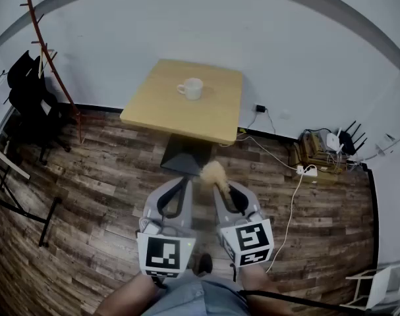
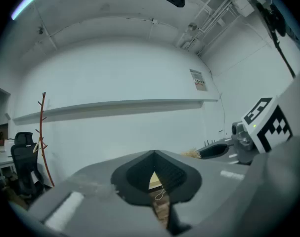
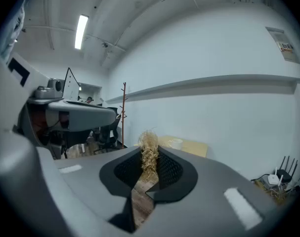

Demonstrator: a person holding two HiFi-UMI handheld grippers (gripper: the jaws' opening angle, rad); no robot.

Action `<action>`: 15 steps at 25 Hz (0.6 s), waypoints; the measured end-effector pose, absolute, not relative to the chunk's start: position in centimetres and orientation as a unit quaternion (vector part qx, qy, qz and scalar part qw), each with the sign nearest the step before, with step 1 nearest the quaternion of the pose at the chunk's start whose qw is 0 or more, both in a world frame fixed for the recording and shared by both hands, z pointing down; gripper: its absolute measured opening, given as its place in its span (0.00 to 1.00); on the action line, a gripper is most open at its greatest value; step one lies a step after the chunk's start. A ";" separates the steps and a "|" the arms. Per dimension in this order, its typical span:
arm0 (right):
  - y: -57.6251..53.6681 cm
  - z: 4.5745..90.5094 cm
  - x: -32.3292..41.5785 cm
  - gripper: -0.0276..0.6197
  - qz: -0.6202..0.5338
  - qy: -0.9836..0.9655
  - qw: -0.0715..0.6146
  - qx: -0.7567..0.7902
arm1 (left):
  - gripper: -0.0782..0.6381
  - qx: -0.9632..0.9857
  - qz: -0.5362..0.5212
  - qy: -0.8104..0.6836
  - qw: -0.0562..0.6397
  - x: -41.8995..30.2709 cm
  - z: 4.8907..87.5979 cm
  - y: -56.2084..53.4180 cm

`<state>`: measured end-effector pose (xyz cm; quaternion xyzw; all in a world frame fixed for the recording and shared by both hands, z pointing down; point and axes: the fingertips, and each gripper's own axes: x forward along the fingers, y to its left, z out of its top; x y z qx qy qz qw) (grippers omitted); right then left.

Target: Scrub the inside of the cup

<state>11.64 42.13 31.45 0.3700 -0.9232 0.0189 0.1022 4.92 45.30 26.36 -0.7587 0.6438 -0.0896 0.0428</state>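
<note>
A white cup (image 1: pixel 191 88) with its handle to the left stands upright on a small wooden table (image 1: pixel 160 117) ahead of me. Both grippers hang low over the floor, well short of the table. My right gripper (image 1: pixel 219 184) is shut on a tuft of straw-coloured scrubbing fibre (image 1: pixel 214 173), which sticks up between its jaws (image 3: pixel 149 154). My left gripper (image 1: pixel 181 184) is shut with nothing in it, its jaws meeting at the tip (image 2: pixel 153 163). From the right gripper view the cup (image 3: pixel 172 142) shows faintly on the table.
A dark office chair (image 1: pixel 25 91) and a red coat stand (image 1: pixel 51 61) are at the left wall. Cables, a power strip (image 1: pixel 306 170) and a router (image 1: pixel 338 140) lie on the wooden floor at the right. The table's black base (image 1: pixel 183 153) stands between me and the cup.
</note>
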 end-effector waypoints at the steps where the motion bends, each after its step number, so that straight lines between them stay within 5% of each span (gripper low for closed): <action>1: 42.1 31.5 11.8 0.14 0.019 -0.923 0.102 0.370 | 0.14 -0.758 -0.081 0.647 0.031 5.1 26.4 45.3; 15: 42.1 31.6 14.9 0.14 0.025 -0.924 0.093 0.371 | 0.14 -0.760 -0.104 0.640 0.043 8.2 26.9 45.2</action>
